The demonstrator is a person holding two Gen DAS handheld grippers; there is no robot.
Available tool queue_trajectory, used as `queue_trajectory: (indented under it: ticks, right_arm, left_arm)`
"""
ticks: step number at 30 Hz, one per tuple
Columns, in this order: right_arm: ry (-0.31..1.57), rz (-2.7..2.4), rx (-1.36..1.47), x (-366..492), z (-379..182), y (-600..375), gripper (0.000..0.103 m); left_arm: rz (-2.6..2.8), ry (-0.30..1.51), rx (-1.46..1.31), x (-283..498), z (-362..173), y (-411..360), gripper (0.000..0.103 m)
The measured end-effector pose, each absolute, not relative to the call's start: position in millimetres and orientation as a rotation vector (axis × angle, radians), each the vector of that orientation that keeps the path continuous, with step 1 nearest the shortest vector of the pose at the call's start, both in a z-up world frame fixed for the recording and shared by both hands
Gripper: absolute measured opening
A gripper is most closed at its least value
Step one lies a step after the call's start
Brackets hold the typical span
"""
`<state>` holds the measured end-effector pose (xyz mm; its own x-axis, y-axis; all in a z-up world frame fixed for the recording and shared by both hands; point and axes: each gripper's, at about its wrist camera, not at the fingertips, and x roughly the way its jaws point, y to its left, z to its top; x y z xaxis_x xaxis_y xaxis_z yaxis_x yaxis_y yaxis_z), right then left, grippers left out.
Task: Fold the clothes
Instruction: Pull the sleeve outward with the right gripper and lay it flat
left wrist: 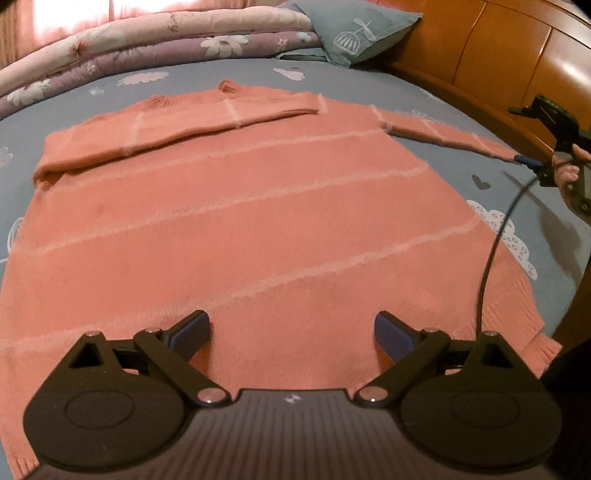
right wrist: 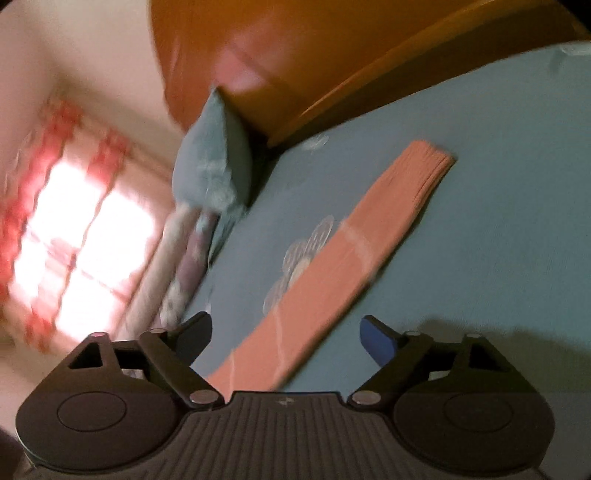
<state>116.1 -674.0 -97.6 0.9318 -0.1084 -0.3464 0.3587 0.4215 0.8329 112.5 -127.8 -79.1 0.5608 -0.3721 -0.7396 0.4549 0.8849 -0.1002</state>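
While the salmon sweater point(left wrist: 236, 221) lies flat on the bed point(left wrist: 461, 122), the left gripper point(left wrist: 291, 328) and right gripper point(right wrist: 286, 332) hover with fingers wide, holding nothing.

Left gripper point(left wrist: 291, 330): jaws wide apart, only flat sweater point(left wrist: 236, 221) between and ahead; no raised obstacle. Folded quilts point(left wrist: 147, 40) and pillow point(left wrist: 354, 33) stand far beyond. Right gripper point(right wrist: 286, 336): sleeve point(right wrist: 332, 273) lies flat between jaws; bare sheet point(right wrist: 480, 240) beside right jaw, headboard point(right wrist: 295, 48) beyond.
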Motion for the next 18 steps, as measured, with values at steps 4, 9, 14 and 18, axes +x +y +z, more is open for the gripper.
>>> queue_trajectory:
  ticks: [4,9,14,18]
  right_arm:
    - [0.265,-0.359,1.183,124,-117,-706,0.087]
    - [0.272,-0.392,1.201,137,-131,-730,0.087]
    - [0.314,-0.424,1.145,157,-129,-736,0.086]
    - [0.315,-0.448,1.165,165,-125,-742,0.086]
  left_arm:
    - [-0.484,0.845,0.113,116,-79,-131,0.096]
    - [-0.471,0.848,0.125,121,-82,-133,0.097]
    - [-0.466,0.852,0.14,125,-83,-137,0.099]
    - [-0.466,0.855,0.151,127,-83,-137,0.1]
